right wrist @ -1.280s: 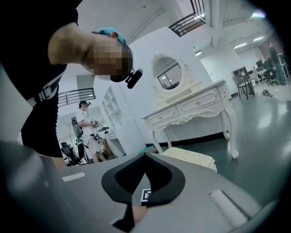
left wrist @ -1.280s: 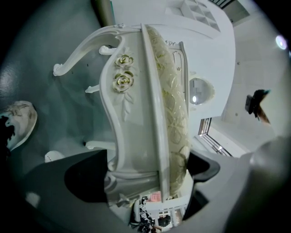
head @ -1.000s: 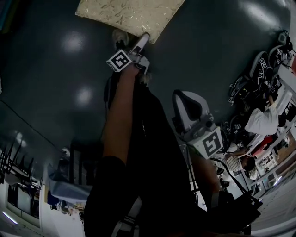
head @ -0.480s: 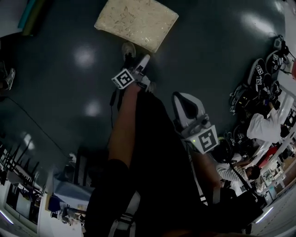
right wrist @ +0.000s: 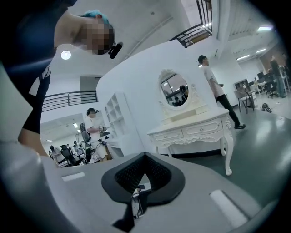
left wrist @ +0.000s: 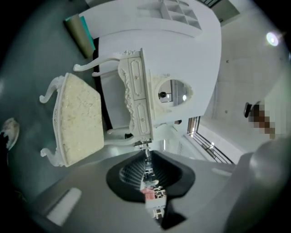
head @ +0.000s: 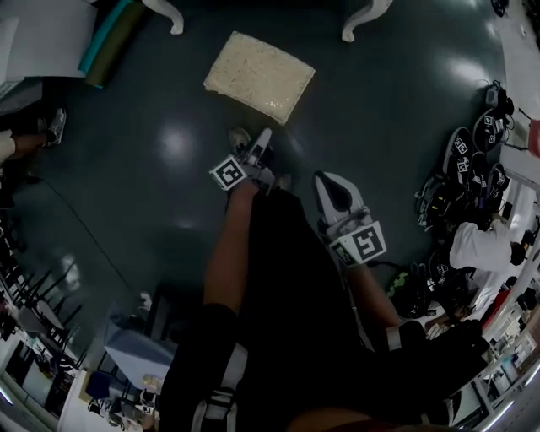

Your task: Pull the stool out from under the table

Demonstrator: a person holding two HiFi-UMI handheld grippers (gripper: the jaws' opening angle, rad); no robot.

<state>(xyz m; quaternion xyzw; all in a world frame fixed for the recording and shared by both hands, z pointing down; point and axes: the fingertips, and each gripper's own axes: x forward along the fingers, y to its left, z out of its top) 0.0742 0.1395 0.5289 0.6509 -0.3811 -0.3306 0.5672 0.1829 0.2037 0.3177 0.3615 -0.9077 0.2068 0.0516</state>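
Note:
The stool, with a cream cushion [head: 259,74] and white curved legs, stands on the dark floor clear of the white dressing table [left wrist: 136,98]. In the left gripper view the stool [left wrist: 79,120] is seen whole, in front of the table. My left gripper [head: 261,148] hangs a short way back from the stool, apart from it. Its jaws [left wrist: 146,152] are closing, tips together, with nothing between them. My right gripper [head: 333,190] is held lower, beside my body, shut and empty [right wrist: 144,157]. It looks at the dressing table [right wrist: 195,129] from a distance.
Two table legs [head: 169,15] show at the top of the head view. A green roll [head: 114,38] lies at the upper left. Several spare grippers and cables [head: 472,160] litter the floor at the right. A person [right wrist: 213,86] walks beside the table.
The left gripper's tip was at the stool's near edge; it has let go and drawn back. The stool now lies farther off in the head view.

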